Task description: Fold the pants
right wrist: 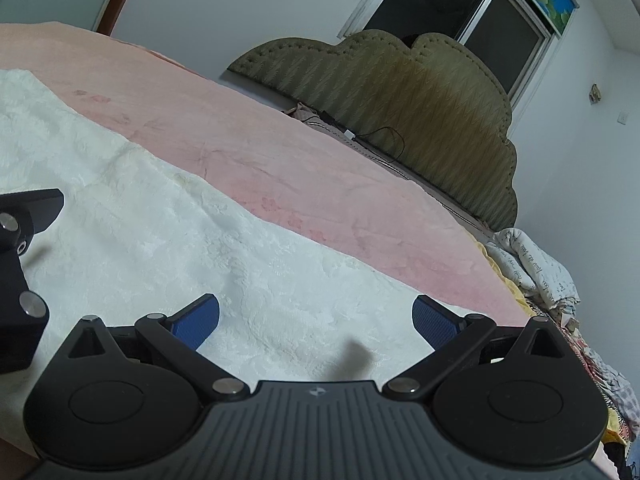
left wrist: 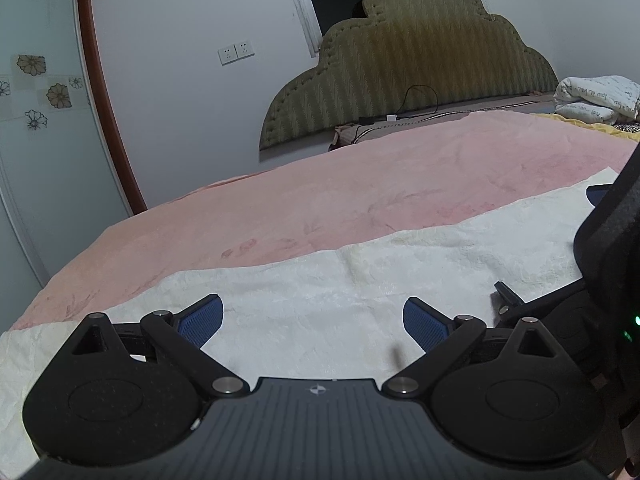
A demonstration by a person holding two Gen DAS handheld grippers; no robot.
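Note:
The white textured pants (left wrist: pixel 320 280) lie flat along the near edge of the pink bed, running from left to right; they also show in the right wrist view (right wrist: pixel 160 220). My left gripper (left wrist: pixel 313 320) is open and empty, low over the cloth, blue pads apart. My right gripper (right wrist: pixel 316 322) is open and empty over the same cloth. The right gripper's black body (left wrist: pixel 608 240) shows at the right of the left wrist view, and the left gripper's body (right wrist: pixel 20 260) at the left of the right wrist view.
The pink bedspread (left wrist: pixel 360 192) covers the bed beyond the pants. An olive padded headboard (left wrist: pixel 420 72) stands at the far side with a black cable and a charger (left wrist: pixel 400 118). A folded white quilt (left wrist: pixel 596 98) lies at the far right. A sliding door (left wrist: pixel 48 100) stands at the left.

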